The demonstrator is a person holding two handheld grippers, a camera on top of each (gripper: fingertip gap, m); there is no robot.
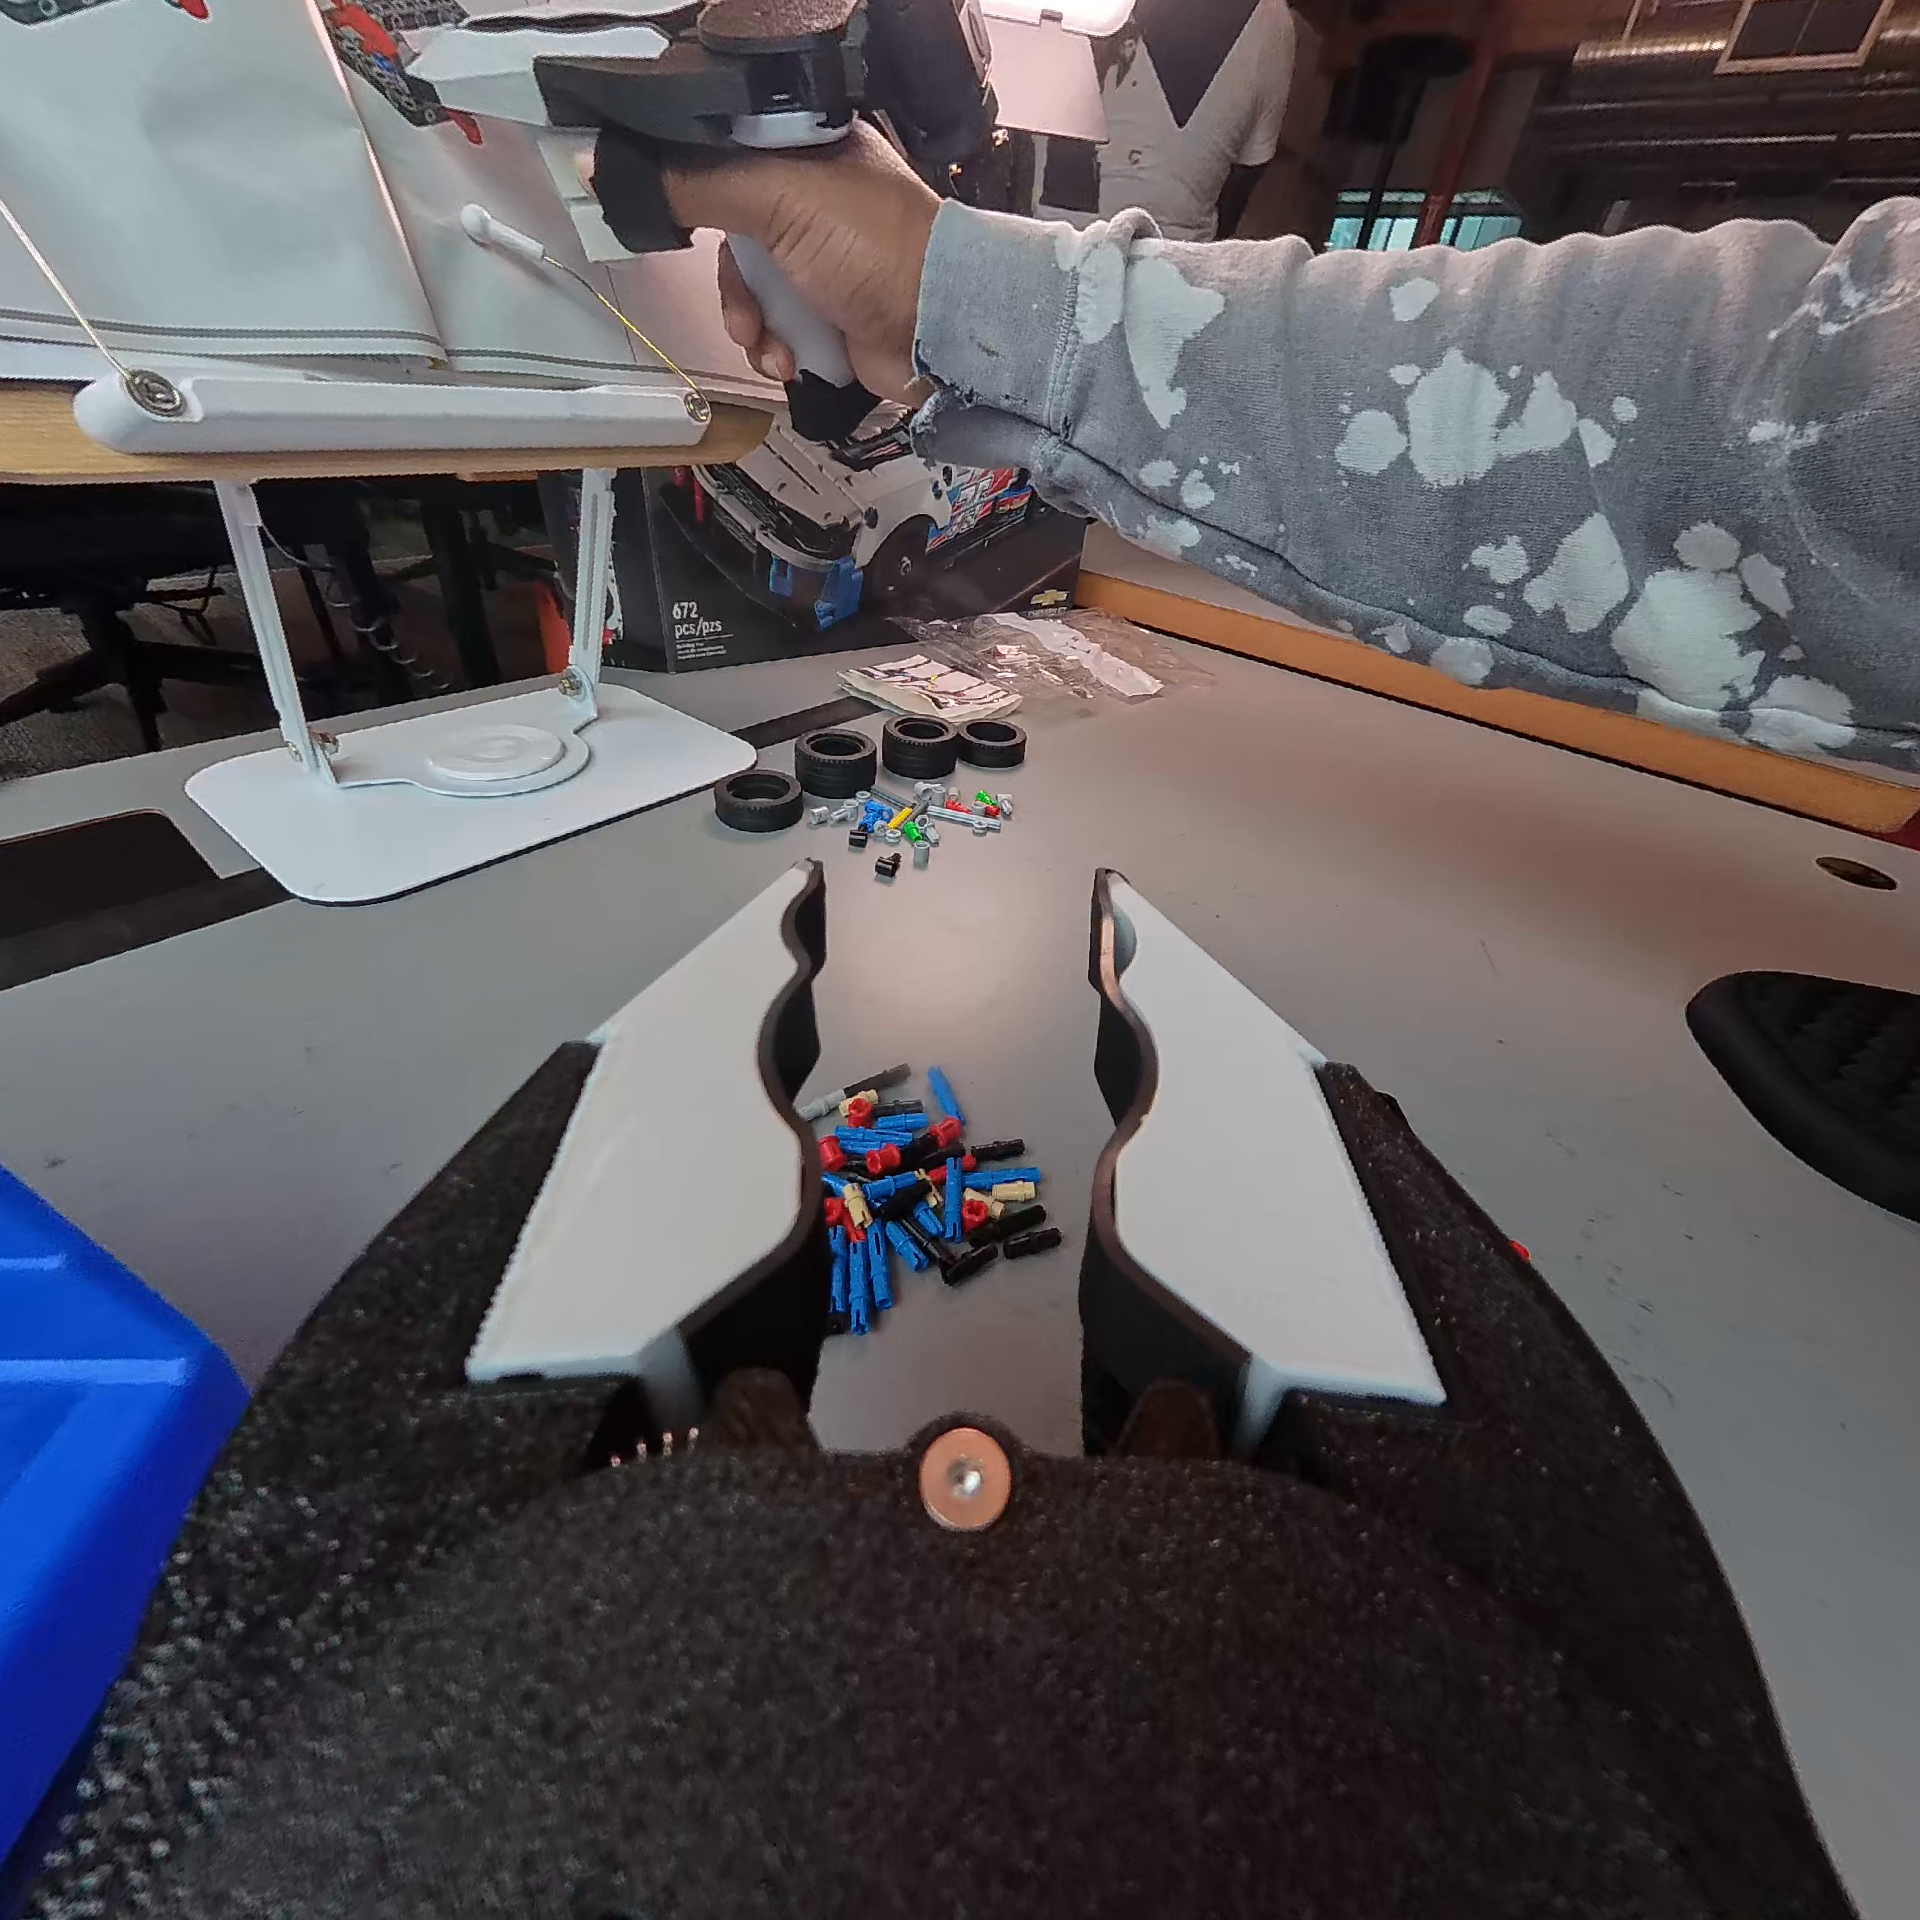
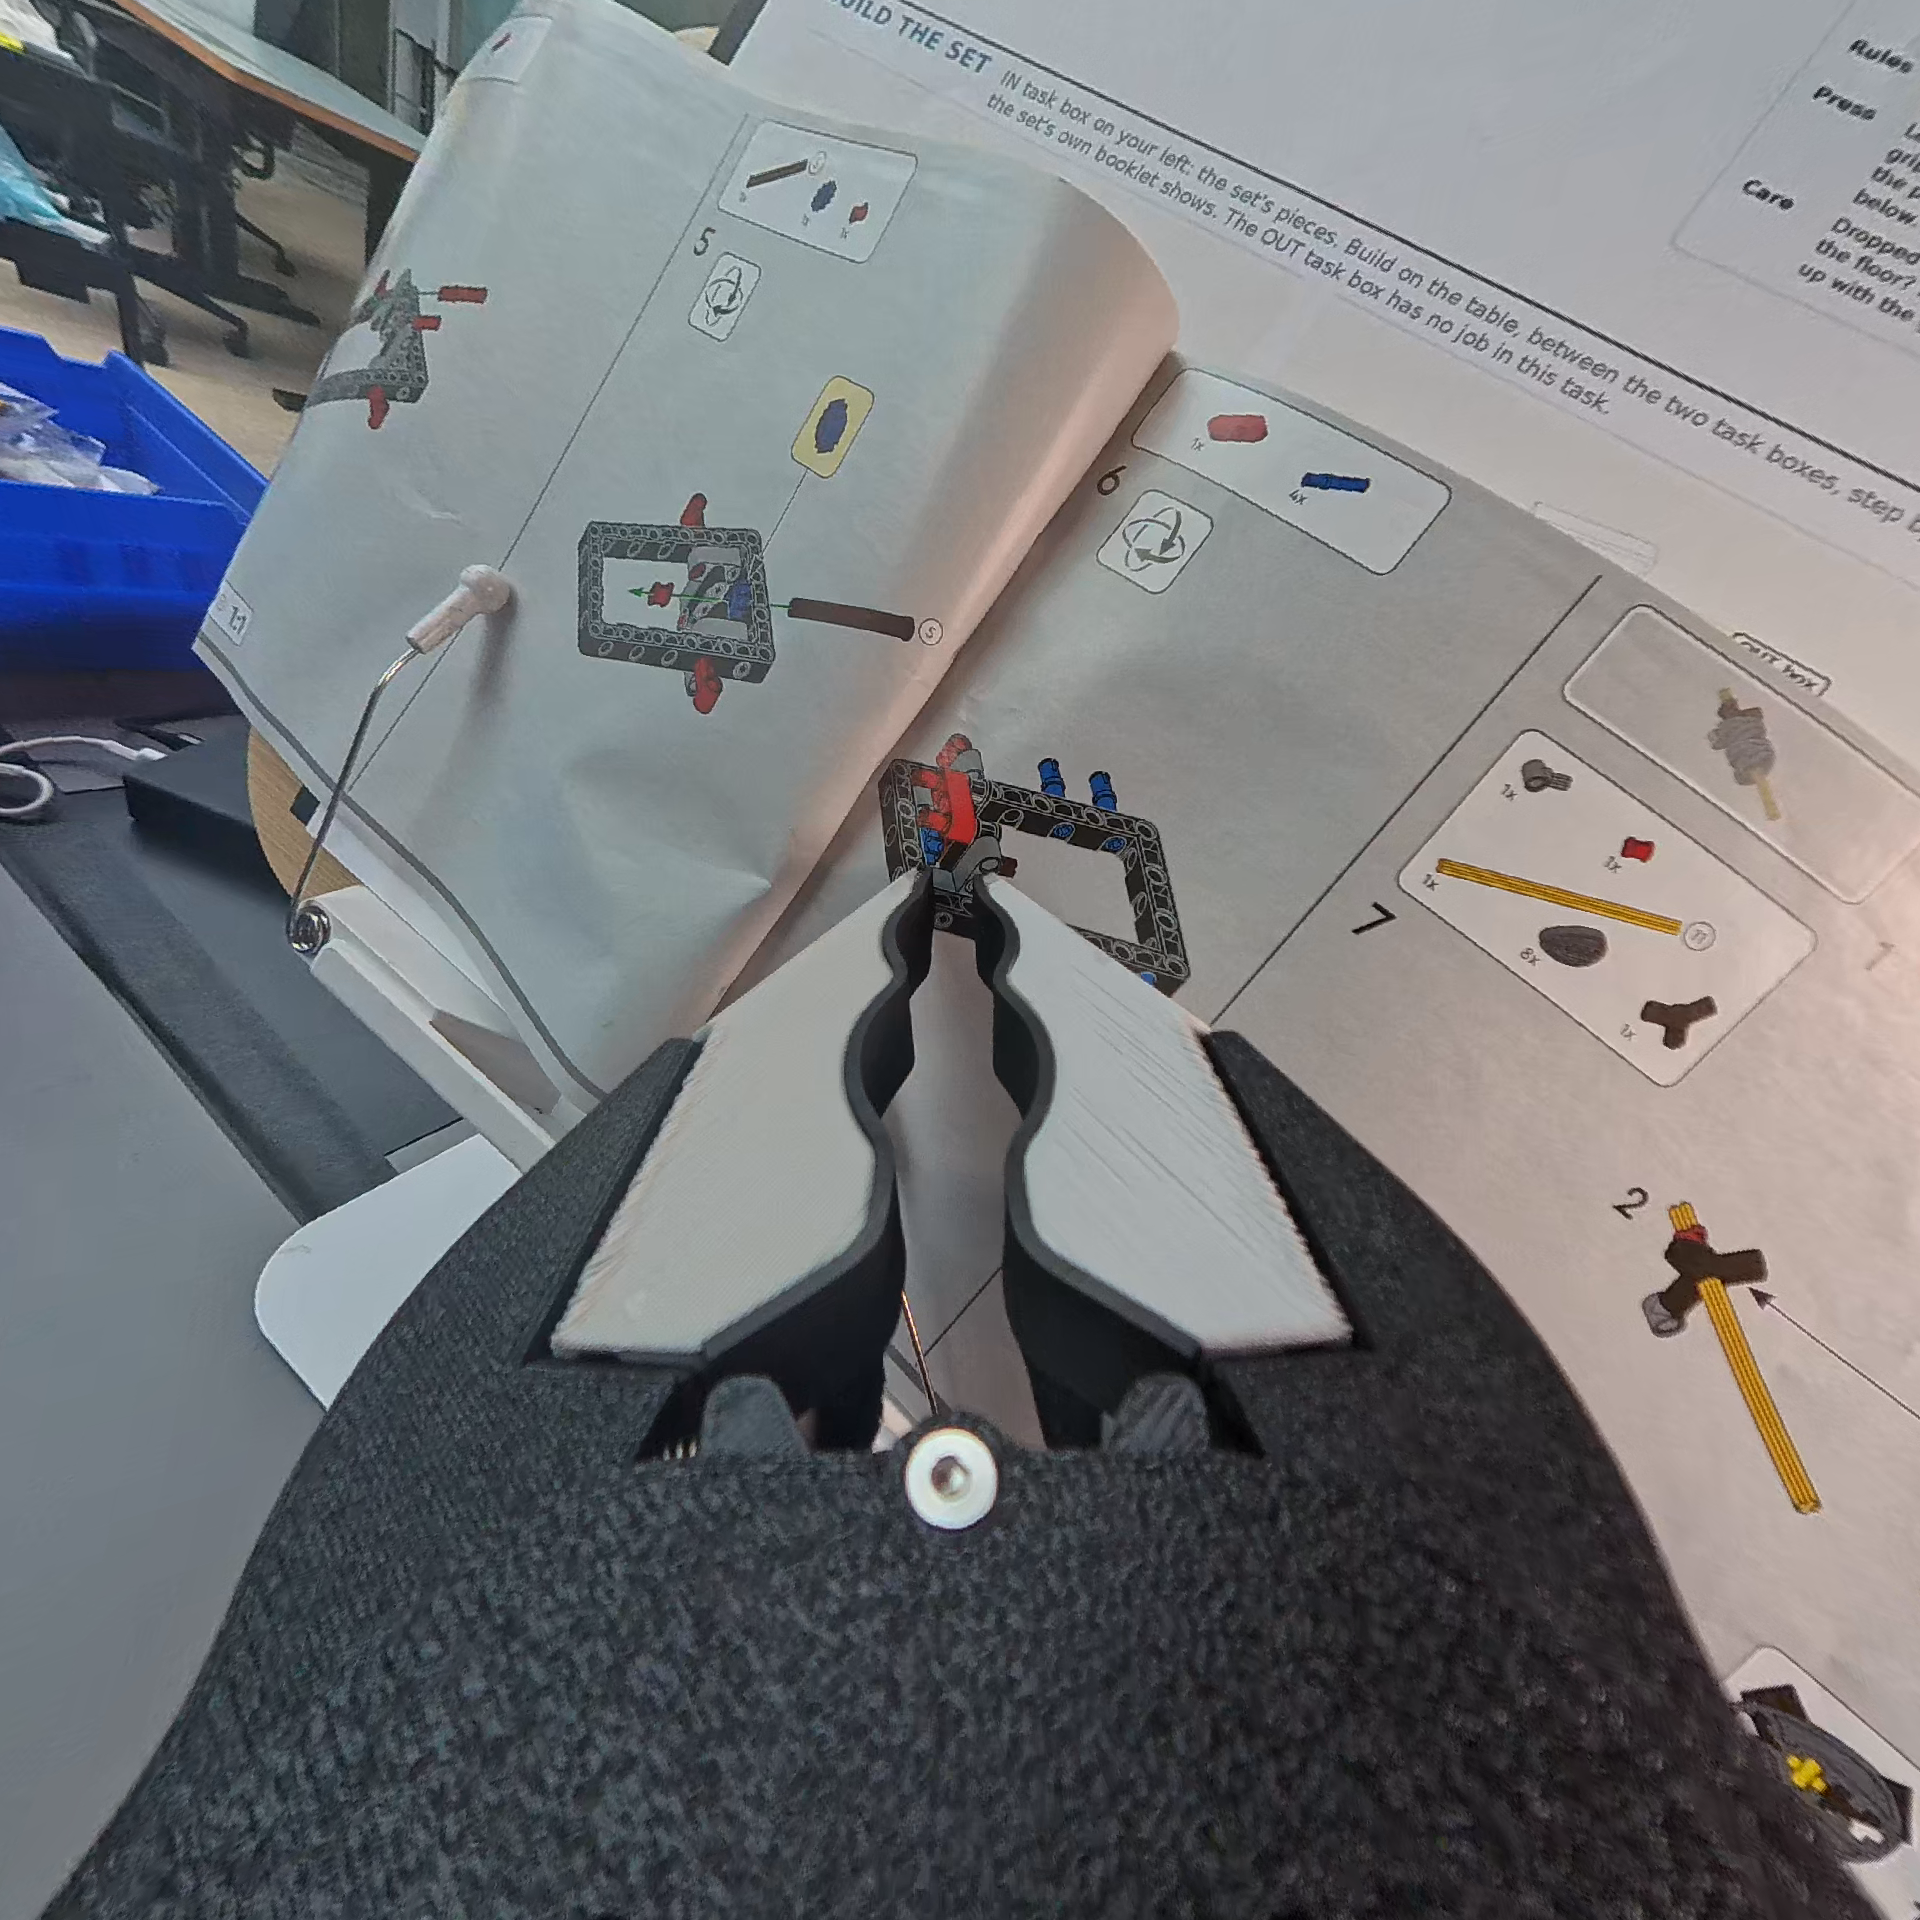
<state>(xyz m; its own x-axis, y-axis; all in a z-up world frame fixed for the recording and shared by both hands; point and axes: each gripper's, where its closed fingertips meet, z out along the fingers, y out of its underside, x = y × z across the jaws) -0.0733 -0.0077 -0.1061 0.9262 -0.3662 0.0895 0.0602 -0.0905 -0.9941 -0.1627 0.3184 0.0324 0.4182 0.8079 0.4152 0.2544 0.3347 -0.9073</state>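
Note:
My left gripper [image 1: 958, 878] is open and empty, held low over a grey table [image 1: 1351, 1039]. A pile of small blue, black, red and tan pins [image 1: 925, 1195] lies on the table between its fingers. My right gripper [image 2: 951, 883] is shut, its tips against an open instruction booklet [image 2: 623, 520] close to the fold. I cannot tell whether paper is pinched between them. The left page bulges outward. In the left wrist view the right gripper [image 1: 416, 68] is raised at the booklet on a white stand [image 1: 468, 790], held by a hand with a grey mottled sleeve [image 1: 1455, 468].
Several black tyres [image 1: 914, 743] and a scatter of small parts [image 1: 914, 816] lie beyond the pins. A dark set box [image 1: 831, 561] and plastic bags [image 1: 1039, 649] are farther back. A blue bin [image 1: 83, 1455] is at my left. A printed sheet [image 2: 1351, 156] stands behind the booklet. Spacing between my two grippers at the tips: around 35 centimetres.

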